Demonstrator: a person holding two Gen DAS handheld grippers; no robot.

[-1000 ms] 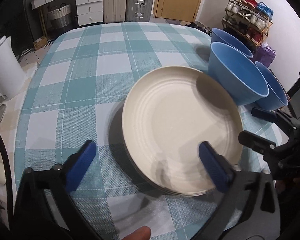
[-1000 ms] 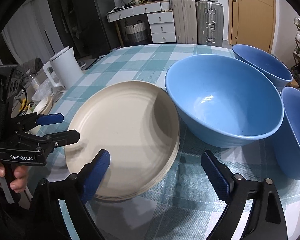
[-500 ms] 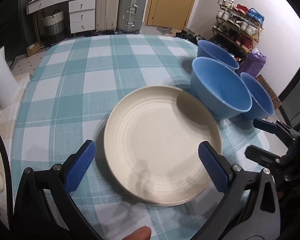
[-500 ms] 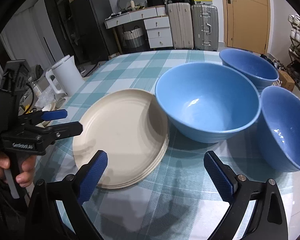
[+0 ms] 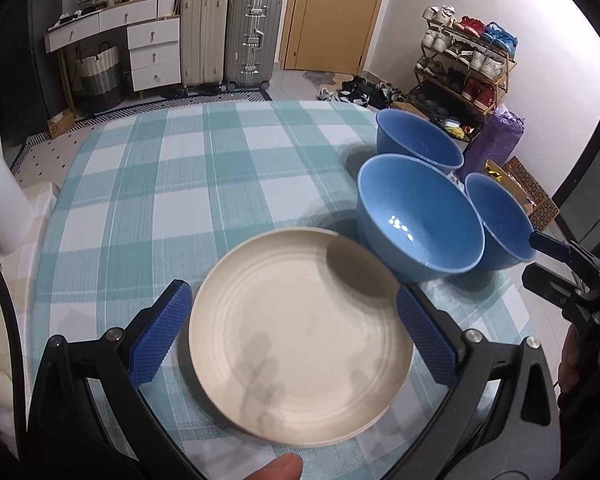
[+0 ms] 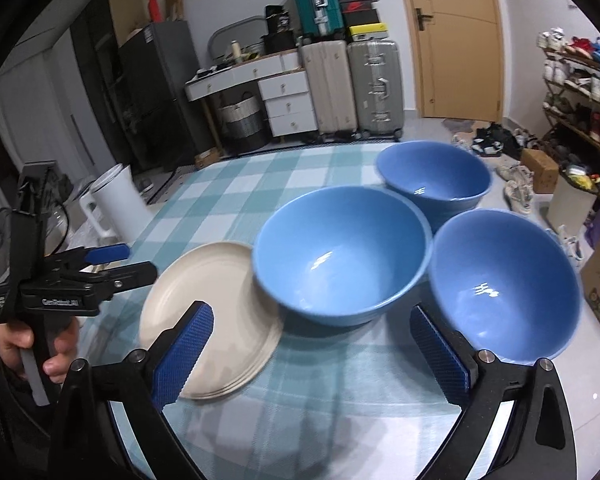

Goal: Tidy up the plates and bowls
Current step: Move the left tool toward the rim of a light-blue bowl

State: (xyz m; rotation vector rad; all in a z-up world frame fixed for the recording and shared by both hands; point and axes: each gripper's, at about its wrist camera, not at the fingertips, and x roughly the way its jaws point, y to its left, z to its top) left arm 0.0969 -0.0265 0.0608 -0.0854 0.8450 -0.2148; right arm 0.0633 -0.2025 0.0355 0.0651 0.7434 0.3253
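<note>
A stack of cream plates lies on the checked tablecloth, touching the middle of three blue bowls. A second bowl stands behind it and a third to its right. My left gripper hovers open above the plates, holding nothing. In the right wrist view, my right gripper is open and empty above the cloth, in front of the middle bowl and the right bowl. The plates sit left of them, with the left gripper in a hand beyond. The right gripper shows at the edge.
A white kettle stands at the table's left side. The far half of the checked cloth carries nothing. Beyond the table are suitcases, a drawer unit, a door and a shoe rack. The right bowl sits near the table's right edge.
Both grippers have risen and drawn back from the dishes, which now look smaller. The right view has swung right, onto the bowls. Plates and bowls have not moved.
</note>
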